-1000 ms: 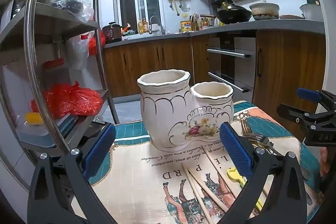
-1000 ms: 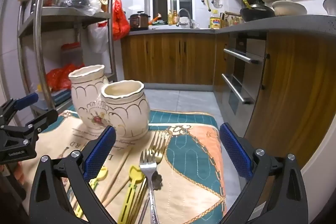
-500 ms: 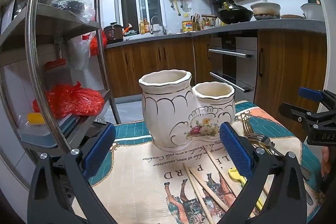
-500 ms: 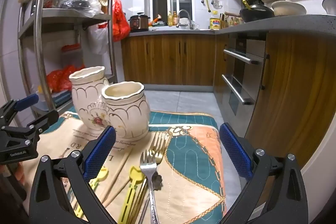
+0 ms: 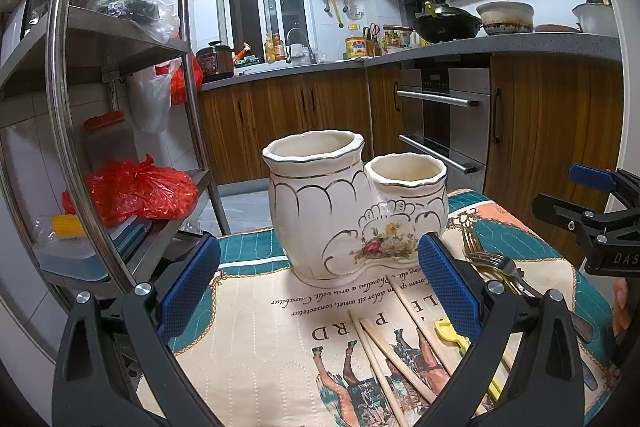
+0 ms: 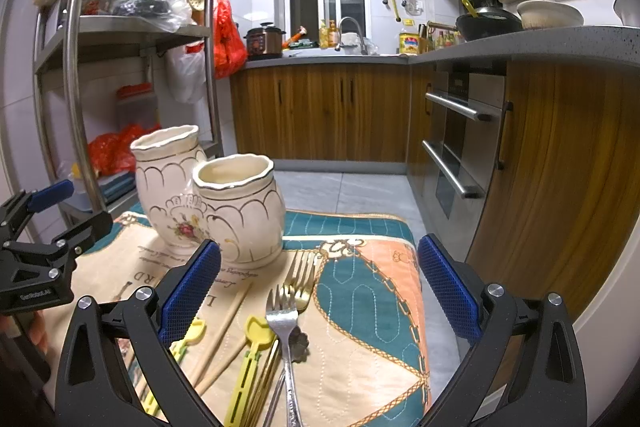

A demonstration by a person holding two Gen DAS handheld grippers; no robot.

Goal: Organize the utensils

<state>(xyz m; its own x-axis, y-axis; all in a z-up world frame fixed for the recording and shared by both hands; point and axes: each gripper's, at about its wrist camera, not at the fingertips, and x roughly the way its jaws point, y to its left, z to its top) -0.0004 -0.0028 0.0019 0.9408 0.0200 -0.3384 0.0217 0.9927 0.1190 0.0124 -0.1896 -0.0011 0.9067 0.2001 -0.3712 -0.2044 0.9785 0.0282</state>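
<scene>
A: Where do things stand?

B: Nothing is sorted yet. The holder (image 5: 356,207), a white double pot with one tall cup and one shorter cup, stands upright at the far side of the cloth (image 6: 372,291) on the tabletop, and both cups look empty. The forks (image 6: 290,295), the wooden chopsticks (image 6: 224,331) and the yellow plastic pieces (image 6: 250,359) all lie flat on the cloth in front of it.

A: And the grippers?

B: The left gripper (image 5: 320,295) is spread wide with nothing between its pads and hangs over the cloth, facing the holder. The right gripper (image 6: 320,295) is just as wide and just as empty, and it hovers right above the forks.

A: So the right one goes first?

B: I'd judge so. The silver fork (image 6: 285,319) lies on top of the pile, prongs toward the holder, so it is the easy pick. Come down with one pad on each side of its handle, not on the prongs, and close only once the pads reach the cloth, since the metal is thin and flat.

A: Any trap?

B: The gold forks (image 6: 302,275) lie just under and beside it, so a careless squeeze may catch two. Lift slowly, tip the fork upright, then lower it into one cup without knocking the rim. Keep each kind in its own cup.
</scene>
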